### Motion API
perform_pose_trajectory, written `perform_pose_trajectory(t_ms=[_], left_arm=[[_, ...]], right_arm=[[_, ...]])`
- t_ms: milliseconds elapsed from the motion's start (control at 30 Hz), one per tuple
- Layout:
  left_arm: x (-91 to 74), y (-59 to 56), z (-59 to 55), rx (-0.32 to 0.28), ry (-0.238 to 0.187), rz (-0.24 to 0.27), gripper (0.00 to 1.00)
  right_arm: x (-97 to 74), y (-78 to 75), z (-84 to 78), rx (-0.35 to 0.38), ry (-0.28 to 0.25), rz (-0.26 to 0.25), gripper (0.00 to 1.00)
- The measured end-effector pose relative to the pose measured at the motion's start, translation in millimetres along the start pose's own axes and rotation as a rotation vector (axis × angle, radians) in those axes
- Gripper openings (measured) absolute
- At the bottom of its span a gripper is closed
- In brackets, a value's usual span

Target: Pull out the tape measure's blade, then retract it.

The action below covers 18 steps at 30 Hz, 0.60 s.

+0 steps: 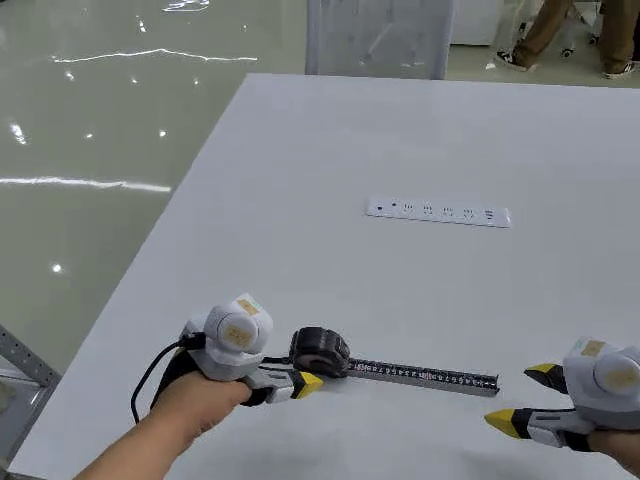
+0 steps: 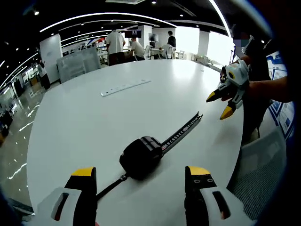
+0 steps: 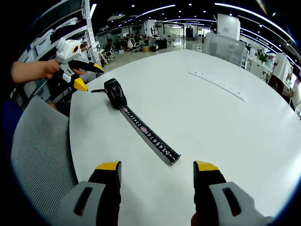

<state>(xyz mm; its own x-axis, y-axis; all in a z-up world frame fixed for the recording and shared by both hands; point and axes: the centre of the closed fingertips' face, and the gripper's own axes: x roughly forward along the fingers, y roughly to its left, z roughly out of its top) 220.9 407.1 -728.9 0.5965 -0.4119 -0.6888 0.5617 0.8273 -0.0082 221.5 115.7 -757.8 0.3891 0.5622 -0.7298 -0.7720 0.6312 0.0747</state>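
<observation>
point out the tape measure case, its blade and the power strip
tape measure case (image 1: pixel 320 351): head view, top of the black housing
blade (image 3: pixel 149 137): right gripper view, middle of the pulled-out length
power strip (image 1: pixel 437 212): head view, middle of its white body

the dark, narrow metal blade (image 3: pixel 148 134) lying drawn out of the black tape measure case (image 3: pixel 114 92) on the bench carries a row of small pale digits. in the right gripper view they read roughly 2 up to 9. the finer marks are too small to read.
</observation>
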Motion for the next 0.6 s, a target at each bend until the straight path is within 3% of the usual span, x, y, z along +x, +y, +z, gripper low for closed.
perform_pose_trajectory(t_ms=[600], left_arm=[[-41.1, -14.9, 1.3, -0.054, -0.054, 0.029, 0.85]], right_arm=[[-51.7, 34.0, 2.7, 0.105, -0.059, -0.066, 0.75]])
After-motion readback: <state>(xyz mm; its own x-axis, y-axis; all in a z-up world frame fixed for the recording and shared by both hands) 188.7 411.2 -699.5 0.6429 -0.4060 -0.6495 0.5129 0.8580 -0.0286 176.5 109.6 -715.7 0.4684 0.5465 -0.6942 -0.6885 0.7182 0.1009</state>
